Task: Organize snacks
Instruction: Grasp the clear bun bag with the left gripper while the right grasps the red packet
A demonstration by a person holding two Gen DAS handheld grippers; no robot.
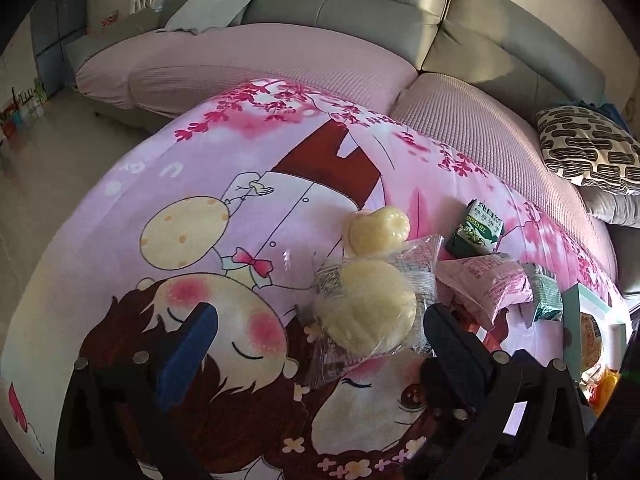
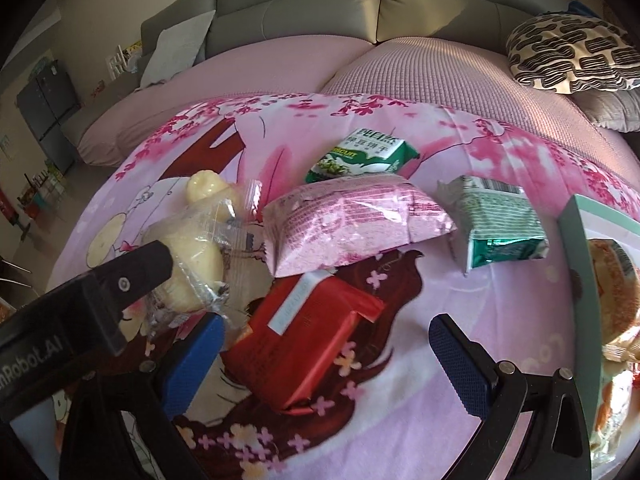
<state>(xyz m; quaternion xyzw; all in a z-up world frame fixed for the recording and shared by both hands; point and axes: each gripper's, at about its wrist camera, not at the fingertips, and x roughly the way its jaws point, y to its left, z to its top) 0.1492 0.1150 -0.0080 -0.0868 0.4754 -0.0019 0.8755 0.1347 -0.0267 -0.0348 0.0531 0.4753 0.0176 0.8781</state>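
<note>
Right now both tongs stand wide open, gripping nothing. Between the fingers of the left tongs (image 1: 320,328) lies a pale yellow pastry in clear wrap (image 1: 366,304) on the pink cartoon-print cloth (image 1: 180,184) covering the surface. The right tongs (image 2: 326,340) hover around a red foil packet (image 2: 308,336); beyond it lie a pink crinkly bag (image 2: 348,220) and two green biscuit packs (image 2: 360,156), well apart from a teal-rimmed box (image 2: 576,232).
</note>
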